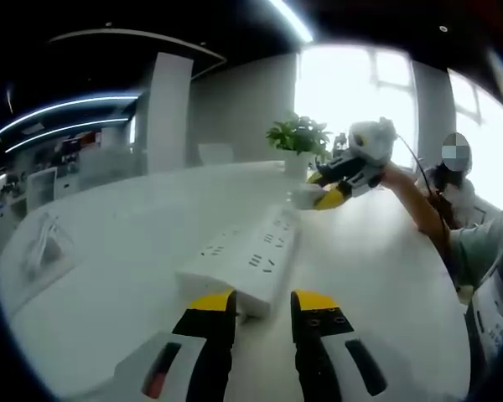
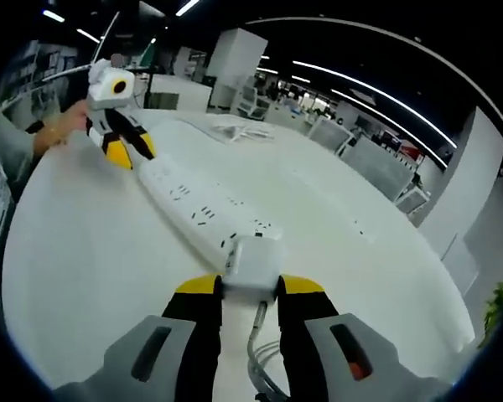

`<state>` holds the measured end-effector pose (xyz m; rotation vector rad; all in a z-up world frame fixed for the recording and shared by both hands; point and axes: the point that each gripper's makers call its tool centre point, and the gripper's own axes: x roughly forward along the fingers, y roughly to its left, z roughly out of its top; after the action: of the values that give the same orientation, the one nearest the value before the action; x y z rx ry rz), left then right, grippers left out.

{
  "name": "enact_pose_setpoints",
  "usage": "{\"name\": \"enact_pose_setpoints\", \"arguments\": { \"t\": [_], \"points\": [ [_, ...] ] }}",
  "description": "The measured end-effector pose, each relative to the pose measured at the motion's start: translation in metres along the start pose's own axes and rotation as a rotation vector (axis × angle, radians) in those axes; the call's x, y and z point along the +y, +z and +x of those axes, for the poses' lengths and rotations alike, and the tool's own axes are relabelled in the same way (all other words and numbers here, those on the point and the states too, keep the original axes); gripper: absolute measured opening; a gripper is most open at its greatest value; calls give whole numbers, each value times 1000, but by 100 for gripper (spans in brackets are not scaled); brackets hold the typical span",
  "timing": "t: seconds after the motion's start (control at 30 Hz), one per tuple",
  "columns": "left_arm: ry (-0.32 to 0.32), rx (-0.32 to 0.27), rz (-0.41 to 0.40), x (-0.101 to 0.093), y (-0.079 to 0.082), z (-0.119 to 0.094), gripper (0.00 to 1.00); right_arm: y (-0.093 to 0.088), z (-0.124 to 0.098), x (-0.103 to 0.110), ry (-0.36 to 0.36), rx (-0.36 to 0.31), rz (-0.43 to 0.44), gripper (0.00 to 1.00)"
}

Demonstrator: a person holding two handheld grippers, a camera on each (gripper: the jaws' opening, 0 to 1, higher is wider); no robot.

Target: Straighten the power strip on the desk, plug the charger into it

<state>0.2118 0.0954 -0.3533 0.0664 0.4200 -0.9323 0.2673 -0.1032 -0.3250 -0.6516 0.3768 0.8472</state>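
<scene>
A long white power strip [image 1: 247,251] lies on the white desk [image 1: 126,310], running away from my left gripper [image 1: 262,303]. That gripper is open, and its yellow-tipped jaws sit at the strip's near end. In the right gripper view the power strip [image 2: 197,209] runs from the left gripper [image 2: 130,148] at its far end toward my right gripper [image 2: 250,286]. The right gripper is shut on a white charger [image 2: 253,261], held just over the strip's near end, with the cable [image 2: 256,331] trailing back between the jaws. The right gripper [image 1: 327,194] also appears across the desk, holding the charger [image 1: 306,198].
A potted plant [image 1: 298,136] stands at the far edge of the desk [image 2: 84,268]. A white stand with papers [image 1: 44,244] lies at the left. A person's arm [image 1: 419,205] reaches in from the right. Office chairs [image 2: 365,155] line the far side.
</scene>
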Motion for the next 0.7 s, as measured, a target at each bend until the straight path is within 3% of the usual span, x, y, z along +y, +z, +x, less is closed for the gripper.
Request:
{"name": "enact_pose_setpoints", "arguments": {
  "t": [0.7],
  "points": [
    [-6,-11,-9,1,4,-3,26,8,4,3,4,45,-76,25]
  ]
}}
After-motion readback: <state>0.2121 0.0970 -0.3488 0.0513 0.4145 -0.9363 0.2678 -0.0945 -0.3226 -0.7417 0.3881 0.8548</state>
